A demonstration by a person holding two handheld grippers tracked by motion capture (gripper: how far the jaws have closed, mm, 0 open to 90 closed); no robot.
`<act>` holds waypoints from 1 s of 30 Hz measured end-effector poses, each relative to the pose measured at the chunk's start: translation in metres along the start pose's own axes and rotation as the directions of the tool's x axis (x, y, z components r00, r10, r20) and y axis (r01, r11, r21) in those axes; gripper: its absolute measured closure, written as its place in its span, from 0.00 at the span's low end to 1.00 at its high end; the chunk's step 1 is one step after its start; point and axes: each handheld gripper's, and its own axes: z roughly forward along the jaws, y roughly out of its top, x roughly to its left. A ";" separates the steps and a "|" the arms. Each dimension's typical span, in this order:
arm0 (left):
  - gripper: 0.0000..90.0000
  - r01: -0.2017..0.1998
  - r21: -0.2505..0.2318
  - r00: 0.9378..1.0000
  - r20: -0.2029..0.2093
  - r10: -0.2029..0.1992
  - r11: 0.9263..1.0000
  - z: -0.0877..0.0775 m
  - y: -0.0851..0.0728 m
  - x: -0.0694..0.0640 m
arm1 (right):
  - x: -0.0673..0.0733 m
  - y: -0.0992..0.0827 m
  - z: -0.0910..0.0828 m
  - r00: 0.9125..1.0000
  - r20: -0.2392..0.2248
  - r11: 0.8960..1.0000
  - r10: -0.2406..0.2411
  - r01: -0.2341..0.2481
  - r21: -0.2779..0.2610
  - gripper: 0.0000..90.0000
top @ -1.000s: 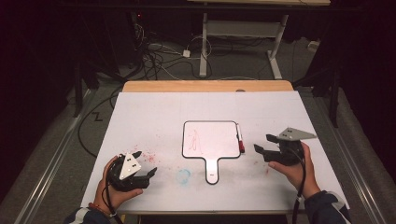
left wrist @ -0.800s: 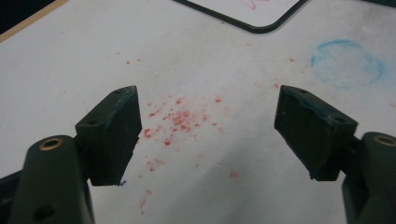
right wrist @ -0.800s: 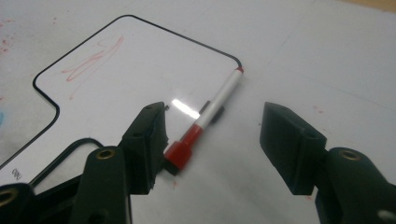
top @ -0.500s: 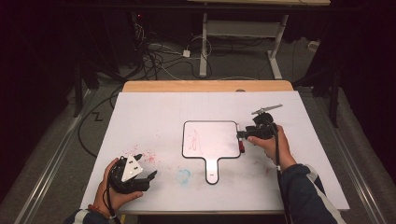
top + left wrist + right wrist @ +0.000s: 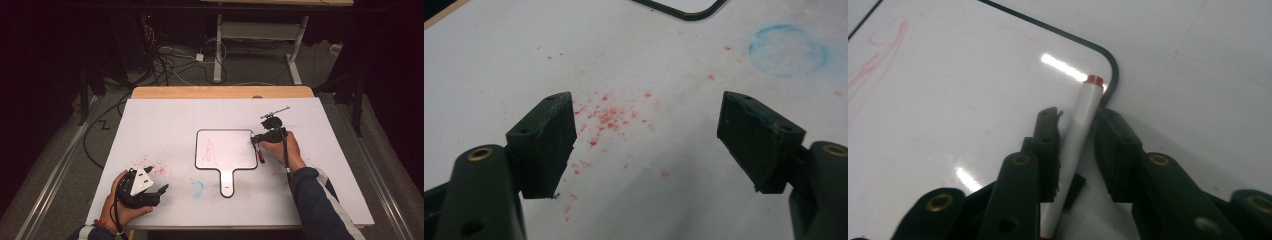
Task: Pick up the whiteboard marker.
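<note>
A small white paddle-shaped whiteboard [image 5: 235, 145] with a dark rim and a red scribble lies at the table's middle. A white marker [image 5: 260, 155] with a red end lies along its right edge. My right gripper [image 5: 257, 143] points down over that edge. In the right gripper view the marker [image 5: 1083, 115] runs between the jaws, which have just been closing, and both pads touch its sides over the whiteboard [image 5: 948, 75]. My left gripper [image 5: 159, 191] rests at the front left, held in a hand, open [image 5: 646, 105] with nothing between its pads.
Red specks [image 5: 609, 117] and a faint blue ring [image 5: 196, 187] stain the white table cover [image 5: 165, 125] near the left gripper. A wooden edge [image 5: 220, 92] borders the far side. Cables and desk legs lie on the dark floor beyond.
The right hand has moved left and forward from the table's right side to the whiteboard's right edge, and its jaws have narrowed around the marker. The left hand has stayed put.
</note>
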 end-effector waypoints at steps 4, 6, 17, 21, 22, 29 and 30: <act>0.25 -0.014 0.000 1.000 0.001 0.014 1.000 0.001 0.000 0.000 | 0.001 0.000 -0.001 1.000 0.007 1.000 -0.001 0.001 -0.007 0.90; 0.25 -0.005 0.008 1.000 0.006 0.005 1.000 0.001 0.000 -0.001 | 0.001 -0.001 -0.001 1.000 0.001 1.000 0.003 -0.003 -0.004 0.90; 0.26 0.078 -0.052 0.996 0.048 -0.076 0.996 -0.001 0.009 0.004 | 0.021 -0.003 -0.029 0.997 -0.030 0.985 -0.066 0.060 -0.160 0.90; 0.27 0.120 -0.093 0.991 0.070 -0.114 0.988 0.001 0.021 0.005 | 0.035 -0.007 -0.043 0.993 -0.056 0.967 -0.106 0.090 -0.239 0.90; 0.28 0.120 -0.093 0.991 0.070 -0.114 0.988 0.001 0.021 0.005 | 0.039 -0.008 -0.045 0.992 -0.056 0.963 -0.115 0.097 -0.252 0.90; 0.28 0.127 -0.197 0.986 0.130 -0.103 0.972 0.011 0.064 -0.007 | 0.067 -0.016 -0.056 0.980 -0.072 0.921 -0.186 0.149 -0.359 0.90; 0.28 0.137 -0.212 0.984 0.144 -0.108 0.968 0.013 0.070 -0.010 | 0.071 -0.018 -0.056 0.976 -0.083 0.912 -0.199 0.154 -0.379 0.90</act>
